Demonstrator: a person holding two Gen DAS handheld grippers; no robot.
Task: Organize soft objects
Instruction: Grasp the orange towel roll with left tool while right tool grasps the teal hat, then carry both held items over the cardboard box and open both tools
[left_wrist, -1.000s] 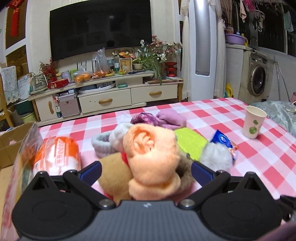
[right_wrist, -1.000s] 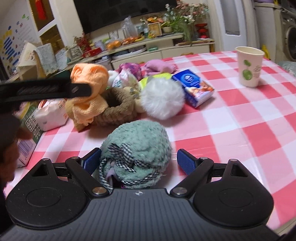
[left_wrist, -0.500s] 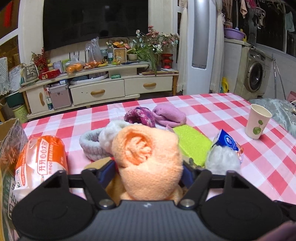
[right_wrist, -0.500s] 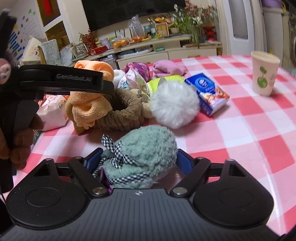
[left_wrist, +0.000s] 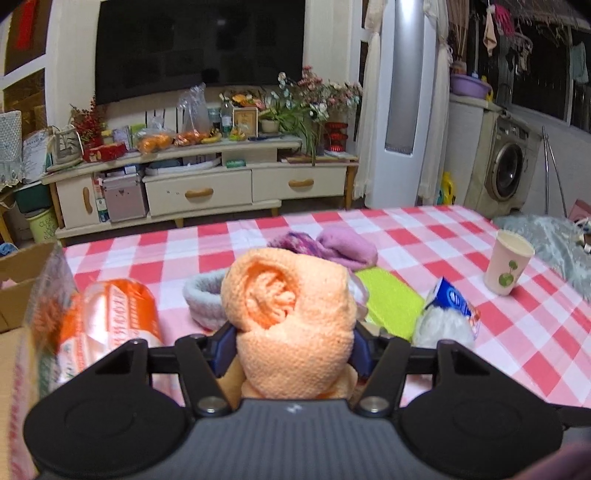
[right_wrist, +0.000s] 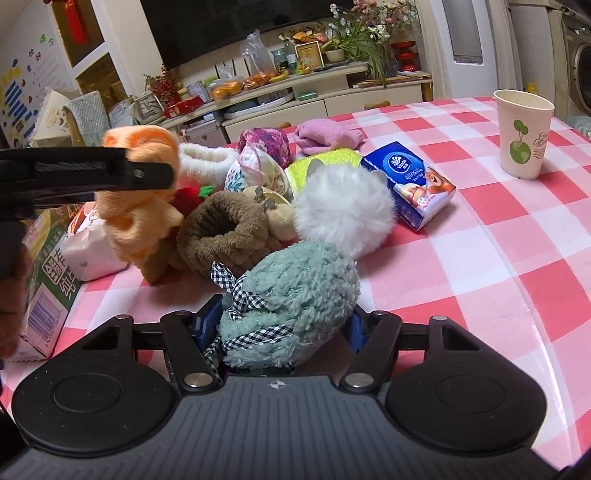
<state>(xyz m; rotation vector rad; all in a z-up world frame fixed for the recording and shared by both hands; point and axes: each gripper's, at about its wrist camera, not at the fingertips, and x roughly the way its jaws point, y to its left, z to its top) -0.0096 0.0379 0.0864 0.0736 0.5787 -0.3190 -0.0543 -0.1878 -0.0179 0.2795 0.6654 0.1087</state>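
My left gripper (left_wrist: 291, 347) is shut on a rolled orange towel (left_wrist: 291, 321) and holds it above the pile; the towel also shows in the right wrist view (right_wrist: 140, 199). My right gripper (right_wrist: 280, 325) is shut on a fluffy teal piece with a checked ribbon (right_wrist: 291, 299), near the table's front edge. The pile holds a brown plush ring (right_wrist: 225, 232), a white pompom (right_wrist: 343, 210), a purple knit ball (right_wrist: 264, 142), a pink cloth (right_wrist: 325, 134) and a green cloth (left_wrist: 388, 302).
A paper cup (right_wrist: 522, 134) stands at the right on the red-checked table (right_wrist: 517, 258). A blue tissue pack (right_wrist: 413, 184) lies beside the pompom. An orange packet (left_wrist: 110, 317) and a carton (right_wrist: 48, 280) lie at the left. A cardboard box (left_wrist: 18, 280) is past the left edge.
Both grippers have closed on their pieces: the left on the orange towel, the right on the teal piece. The left gripper has lifted the towel higher.
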